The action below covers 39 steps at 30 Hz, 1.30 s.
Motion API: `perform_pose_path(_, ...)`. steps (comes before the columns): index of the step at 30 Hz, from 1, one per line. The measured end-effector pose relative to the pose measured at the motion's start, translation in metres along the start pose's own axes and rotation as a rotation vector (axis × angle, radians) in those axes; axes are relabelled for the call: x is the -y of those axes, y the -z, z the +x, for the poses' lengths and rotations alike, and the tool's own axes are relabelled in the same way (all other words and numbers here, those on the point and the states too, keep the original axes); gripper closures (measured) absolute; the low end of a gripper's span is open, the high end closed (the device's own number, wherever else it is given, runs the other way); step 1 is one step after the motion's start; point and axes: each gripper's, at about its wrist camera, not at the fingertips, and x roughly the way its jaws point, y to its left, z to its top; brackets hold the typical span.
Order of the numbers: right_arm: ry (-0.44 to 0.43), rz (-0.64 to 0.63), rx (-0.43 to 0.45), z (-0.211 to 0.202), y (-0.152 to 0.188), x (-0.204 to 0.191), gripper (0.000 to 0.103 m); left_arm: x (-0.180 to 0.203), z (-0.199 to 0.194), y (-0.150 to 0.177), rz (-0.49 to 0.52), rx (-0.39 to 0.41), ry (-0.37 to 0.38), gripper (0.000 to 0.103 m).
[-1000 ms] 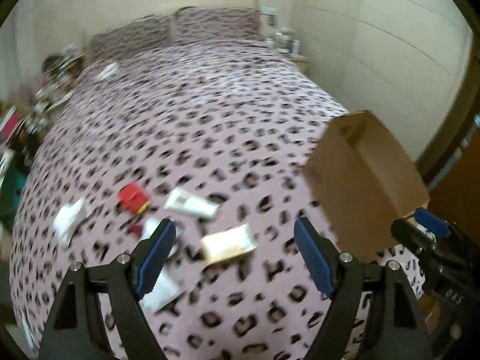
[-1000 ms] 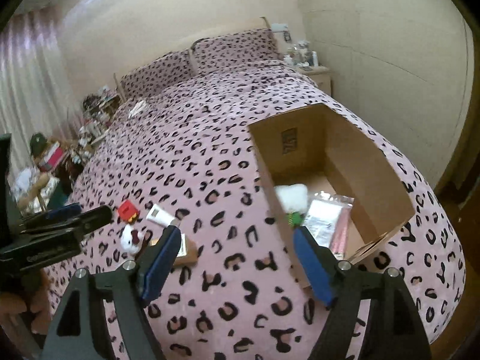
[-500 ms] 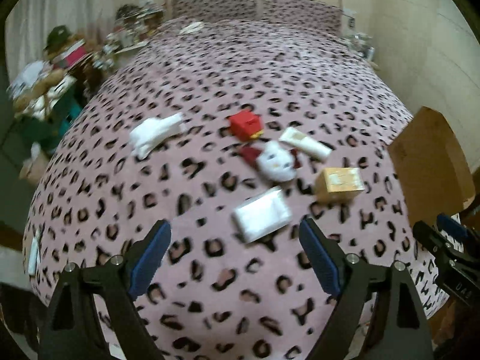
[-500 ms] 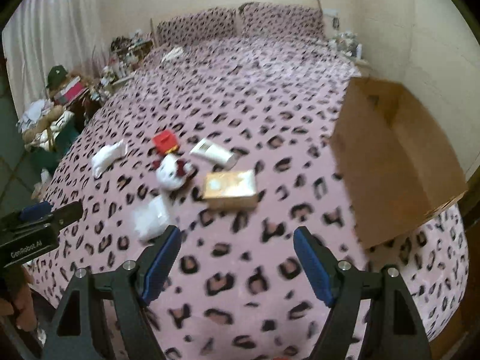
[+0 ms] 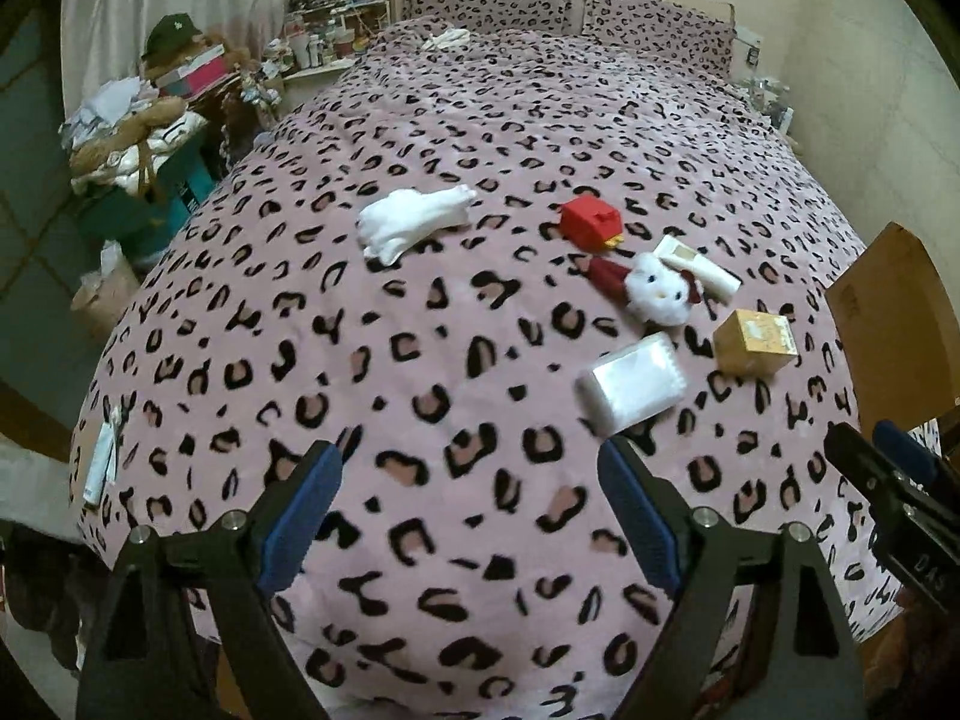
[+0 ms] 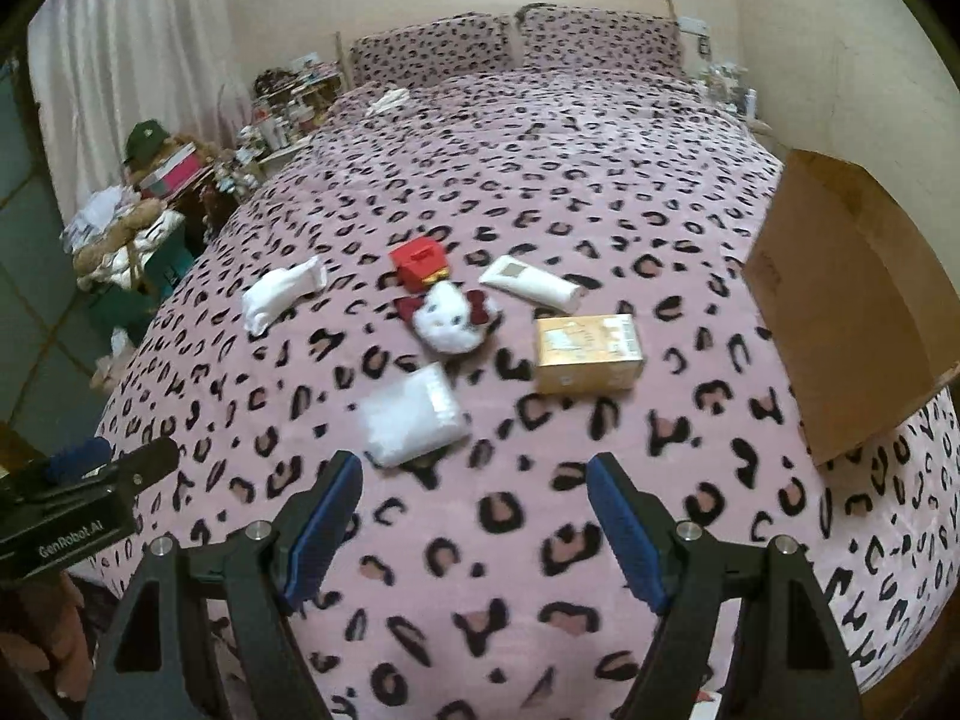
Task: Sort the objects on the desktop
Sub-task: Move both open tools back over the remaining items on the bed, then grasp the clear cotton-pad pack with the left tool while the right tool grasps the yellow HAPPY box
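Both tools — left tool (image 5: 468, 516), right tool (image 6: 474, 525) — hang released and empty above the bed (image 6: 600, 180), the white packet (image 6: 414, 414) nearest, the cardboard box (image 6: 852, 312) at right; on soft bedding, a pinch may snag fabric.

Left claw (image 5: 468, 516), right claw (image 6: 474, 516): black frames, blue pads, silver screws; lettering apparently "GenRobot.AI".
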Motion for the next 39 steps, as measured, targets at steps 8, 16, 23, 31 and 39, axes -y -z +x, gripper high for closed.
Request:
perform_pose_path(8, -0.046, -0.061, -0.020, 0.019, 0.002, -0.039, 0.024, -0.030, 0.017, 0.006, -0.038, -0.023, 0.014, 0.014)
perform_pose_path(16, -0.033, -0.092, -0.044, 0.054, -0.016, -0.048, 0.024, -0.056, 0.049, -0.018, -0.065, -0.045, 0.006, 0.015)
perform_pose_path(23, -0.005, -0.030, -0.046, 0.073, -0.028, -0.019, 0.024, -0.050, 0.077, -0.036, -0.060, -0.059, 0.053, 0.015)
perform_pose_path(31, 0.078, 0.136, -0.096, 0.086, -0.012, 0.070, 0.024, 0.036, 0.123, -0.026, 0.141, -0.118, 0.221, 0.015)
perform_pose_path(39, 0.068, 0.152, -0.094, 0.104, -0.019, 0.099, 0.023, 0.105, 0.169, -0.032, 0.351, -0.138, 0.259, 0.014)
